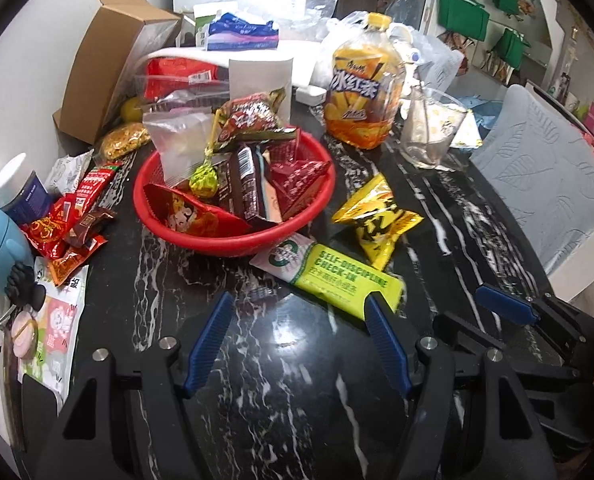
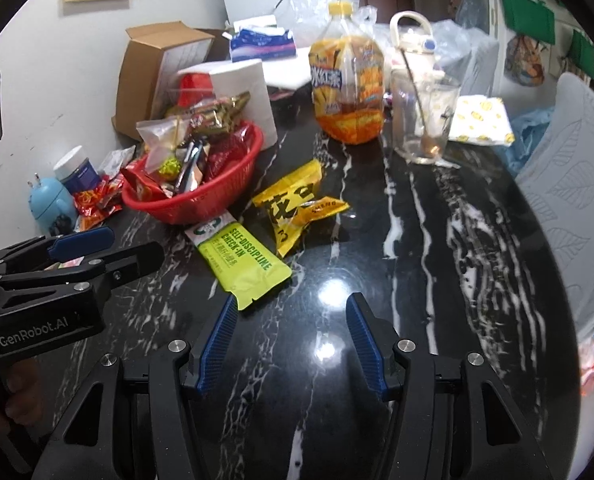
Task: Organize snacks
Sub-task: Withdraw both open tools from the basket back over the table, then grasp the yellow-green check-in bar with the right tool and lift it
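The black marble table [image 1: 281, 400] was seen carrying a red basket [image 1: 233, 240] heaped with snack packets. Just in front of the basket a green packet [image 1: 337, 276] was laid, and a yellow packet [image 1: 377, 220] beside it. The left gripper [image 1: 301, 312] was held wide open and empty, one finger [image 1: 385, 340] overlapping the green packet's end. The right gripper [image 2: 293, 320] was likewise spread, grasping nothing.

The light is bright and comes from above. It makes a white glare spot on the glossy bench [image 1: 289, 332], also seen in the right wrist view [image 2: 333, 284]. Both views bend strongly at the edges, with dark round corners. The far background is a little soft and slightly blurred.
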